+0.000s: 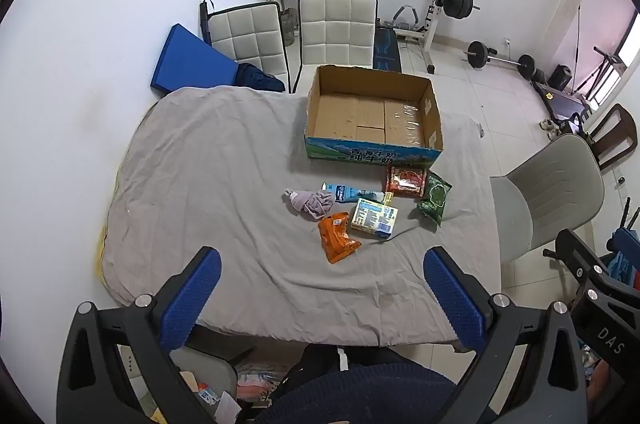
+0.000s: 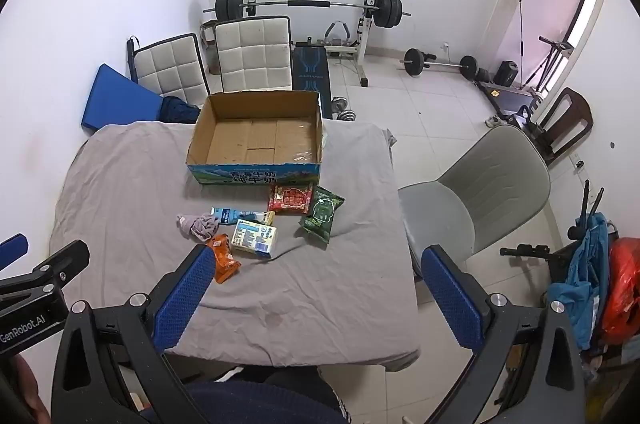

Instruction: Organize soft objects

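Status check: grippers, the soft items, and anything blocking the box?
Left gripper and right gripper open, empty. Cloth and snack packs loose on table. Cardboard box empty, path unobstructed.

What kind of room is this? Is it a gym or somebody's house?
Probably a room in a home, used partly as a gym. A barbell rack stands by the far wall, yet there are also padded dining chairs and a cloth-covered table holding a cardboard box.
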`<state>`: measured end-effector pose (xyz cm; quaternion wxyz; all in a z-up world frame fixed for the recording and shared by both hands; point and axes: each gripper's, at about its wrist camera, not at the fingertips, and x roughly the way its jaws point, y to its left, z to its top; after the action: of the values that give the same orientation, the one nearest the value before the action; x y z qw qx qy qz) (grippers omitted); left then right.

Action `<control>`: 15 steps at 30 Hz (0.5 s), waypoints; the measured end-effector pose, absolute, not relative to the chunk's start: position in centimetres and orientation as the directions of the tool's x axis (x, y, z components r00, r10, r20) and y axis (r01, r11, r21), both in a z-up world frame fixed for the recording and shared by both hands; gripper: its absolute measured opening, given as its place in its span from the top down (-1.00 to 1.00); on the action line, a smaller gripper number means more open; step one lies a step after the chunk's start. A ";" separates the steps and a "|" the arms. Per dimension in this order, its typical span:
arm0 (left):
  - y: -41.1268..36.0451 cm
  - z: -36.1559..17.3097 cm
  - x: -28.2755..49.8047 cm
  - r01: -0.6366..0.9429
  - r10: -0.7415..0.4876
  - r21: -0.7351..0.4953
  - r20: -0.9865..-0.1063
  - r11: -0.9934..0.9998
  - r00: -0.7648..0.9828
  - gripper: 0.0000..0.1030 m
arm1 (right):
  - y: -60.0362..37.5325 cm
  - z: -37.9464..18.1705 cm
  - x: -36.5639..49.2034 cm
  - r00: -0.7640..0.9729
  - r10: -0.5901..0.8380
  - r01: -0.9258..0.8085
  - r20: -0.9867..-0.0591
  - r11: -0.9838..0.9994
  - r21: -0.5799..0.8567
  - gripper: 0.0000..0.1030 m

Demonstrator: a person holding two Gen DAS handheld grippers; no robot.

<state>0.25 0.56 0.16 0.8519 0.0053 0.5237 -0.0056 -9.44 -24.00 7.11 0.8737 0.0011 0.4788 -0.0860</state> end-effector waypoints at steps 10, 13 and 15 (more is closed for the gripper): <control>0.6 0.3 0.3 0.016 -0.004 0.003 -0.890 1.000 0.456 -1.00 | -24.0 7.4 -9.9 0.532 -0.154 0.161 -0.833 0.984 -0.080 -1.00; 0.5 0.7 0.2 0.014 -0.003 0.004 -0.888 1.000 0.461 -1.00 | -23.5 6.9 -10.4 0.531 -0.155 0.163 -0.833 0.983 -0.079 -1.00; 0.5 0.9 0.3 0.015 0.000 0.008 -0.886 1.000 0.465 -1.00 | -23.8 7.2 -9.8 0.531 -0.156 0.163 -0.833 0.983 -0.080 -1.00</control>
<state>0.30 0.47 0.89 0.8557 0.0073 0.5174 -0.0042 -9.81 -23.85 7.23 0.8749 0.0035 0.4756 -0.0909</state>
